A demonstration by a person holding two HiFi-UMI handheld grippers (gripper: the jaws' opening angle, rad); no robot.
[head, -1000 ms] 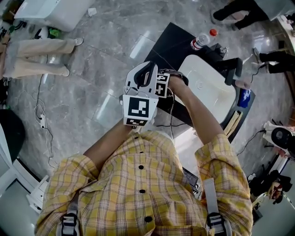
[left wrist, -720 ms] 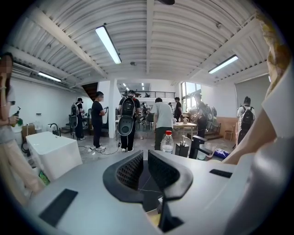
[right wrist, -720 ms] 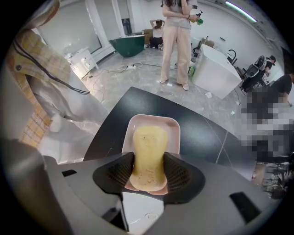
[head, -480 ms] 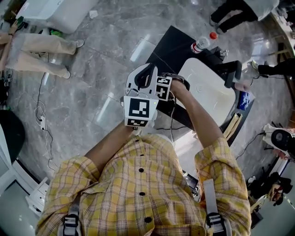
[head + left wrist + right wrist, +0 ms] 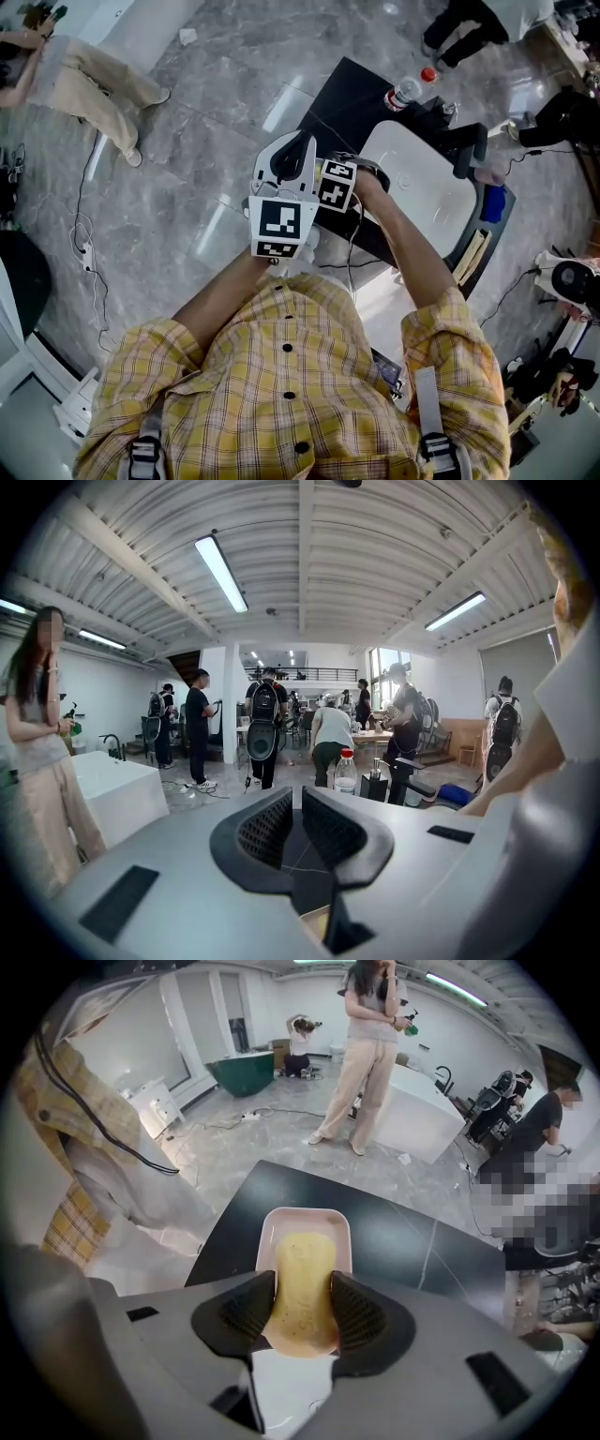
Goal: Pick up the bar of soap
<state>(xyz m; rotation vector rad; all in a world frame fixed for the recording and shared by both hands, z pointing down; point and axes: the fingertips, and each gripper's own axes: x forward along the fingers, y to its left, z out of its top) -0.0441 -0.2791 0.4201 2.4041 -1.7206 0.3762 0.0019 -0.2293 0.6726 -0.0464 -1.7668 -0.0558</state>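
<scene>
In the right gripper view a yellow bar of soap (image 5: 303, 1288) lies lengthwise in a pale pink dish (image 5: 302, 1221) on a black counter (image 5: 403, 1237). My right gripper (image 5: 303, 1312) has the bar between its jaws, which are closing, and both pads (image 5: 246, 1309) touch the bar's long sides. The left gripper (image 5: 297, 827) is shut with nothing in it and points out into the room. In the head view the left gripper (image 5: 286, 178) is held beside the right gripper's marker cube (image 5: 336, 185). Both hide the soap and dish there.
A white sink basin (image 5: 422, 187) with a black faucet (image 5: 469, 145) is set in the black counter (image 5: 347, 89), and a water bottle (image 5: 403, 91) stands at its far edge. A person in beige trousers (image 5: 361, 1072) stands on the marble floor beyond the counter.
Both grippers stay close together over the counter's near edge, shifting only slightly. The person in beige trousers has walked further up and left in the head view.
</scene>
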